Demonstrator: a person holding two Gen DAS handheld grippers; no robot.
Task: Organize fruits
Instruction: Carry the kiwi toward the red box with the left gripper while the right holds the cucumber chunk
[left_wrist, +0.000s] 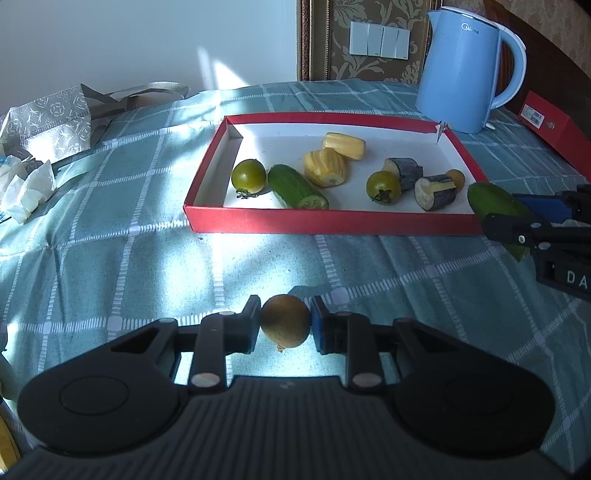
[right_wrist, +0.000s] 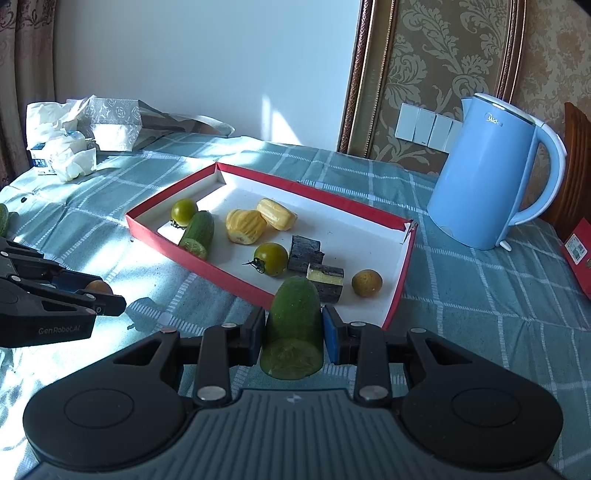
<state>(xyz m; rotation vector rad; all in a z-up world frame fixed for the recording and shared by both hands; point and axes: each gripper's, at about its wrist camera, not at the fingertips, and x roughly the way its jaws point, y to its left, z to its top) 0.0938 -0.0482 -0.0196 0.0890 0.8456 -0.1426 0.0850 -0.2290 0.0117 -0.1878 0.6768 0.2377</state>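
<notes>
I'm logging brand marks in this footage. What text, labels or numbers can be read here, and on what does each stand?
"Midea": on the blue kettle, near its top.
"GenRobot.AI": on the side of the left gripper, seen from the right wrist.
"DA": on the right gripper, cut off at the frame edge.
Barcode sticker on the red box: too small to read.
Blue-and-white packet by the tissues: print too blurred.

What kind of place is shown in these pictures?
Probably a room in a home: a table with a checked cloth, a blue electric kettle, and patterned wallpaper with wall switches.
</notes>
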